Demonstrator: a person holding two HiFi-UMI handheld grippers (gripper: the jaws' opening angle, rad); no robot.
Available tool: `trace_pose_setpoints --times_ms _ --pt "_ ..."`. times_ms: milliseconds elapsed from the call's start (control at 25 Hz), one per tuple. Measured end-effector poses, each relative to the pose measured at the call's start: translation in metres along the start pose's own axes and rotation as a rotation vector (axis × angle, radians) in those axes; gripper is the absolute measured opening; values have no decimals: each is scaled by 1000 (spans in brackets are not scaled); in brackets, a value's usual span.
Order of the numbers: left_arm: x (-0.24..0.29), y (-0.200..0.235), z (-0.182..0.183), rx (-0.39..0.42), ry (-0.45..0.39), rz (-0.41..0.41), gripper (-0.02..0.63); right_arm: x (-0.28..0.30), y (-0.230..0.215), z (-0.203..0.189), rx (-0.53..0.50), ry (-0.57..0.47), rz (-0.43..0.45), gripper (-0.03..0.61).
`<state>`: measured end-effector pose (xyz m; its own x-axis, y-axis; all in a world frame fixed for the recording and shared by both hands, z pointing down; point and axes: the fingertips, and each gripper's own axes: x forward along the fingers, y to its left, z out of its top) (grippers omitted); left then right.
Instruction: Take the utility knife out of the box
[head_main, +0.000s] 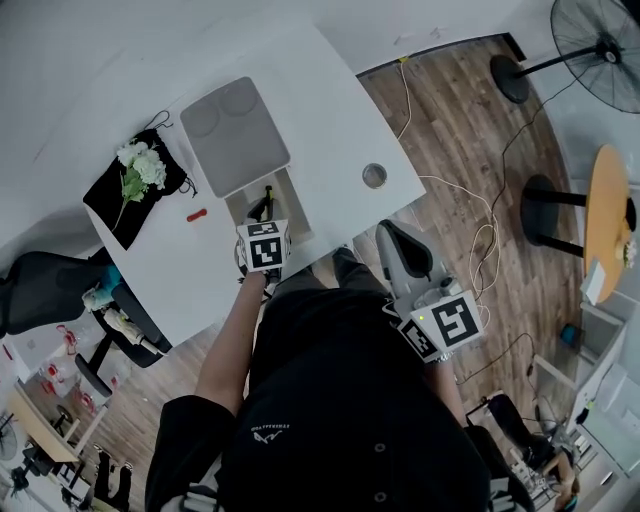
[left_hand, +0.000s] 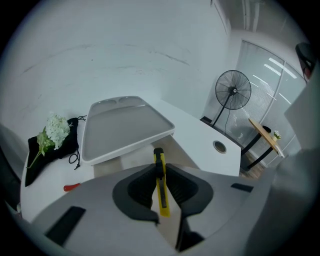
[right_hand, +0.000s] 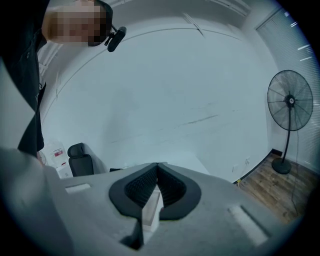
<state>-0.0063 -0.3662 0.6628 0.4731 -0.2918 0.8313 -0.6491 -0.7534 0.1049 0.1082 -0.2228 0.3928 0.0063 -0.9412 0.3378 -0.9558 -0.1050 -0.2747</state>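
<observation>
Left gripper (left_hand: 160, 169) is clamped on the slim yellow plastic utility knife with a black slider (left_hand: 160, 187), ribbed black pads pinching its flat sides. The knife's long axis runs along the jaws, black end poking past the fingertips toward the open shallow beige box (head_main: 296, 212) directly below. Its smooth matte grey lid (left_hand: 122, 131) is tipped back behind. Knife probably only needs to go straight up and toward the person. Right gripper (right_hand: 157, 172) has jaws together and empty, off the white table (head_main: 330, 120), well apart.
</observation>
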Motion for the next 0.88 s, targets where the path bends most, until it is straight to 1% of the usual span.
trace_pose_setpoints --times_ms 200,360,680,880 --pt "-23 -7 11 -13 -76 18 60 -1 -1 3 -10 1 57 5" --pt "-42 -12 17 -41 -124 35 58 -1 -2 3 -18 7 107 5" --pt "-92 -29 38 -82 -303 59 58 -7 -5 1 -42 25 214 5" --pt "-121 -39 43 -103 -382 90 58 -11 -4 0 -59 32 283 5"
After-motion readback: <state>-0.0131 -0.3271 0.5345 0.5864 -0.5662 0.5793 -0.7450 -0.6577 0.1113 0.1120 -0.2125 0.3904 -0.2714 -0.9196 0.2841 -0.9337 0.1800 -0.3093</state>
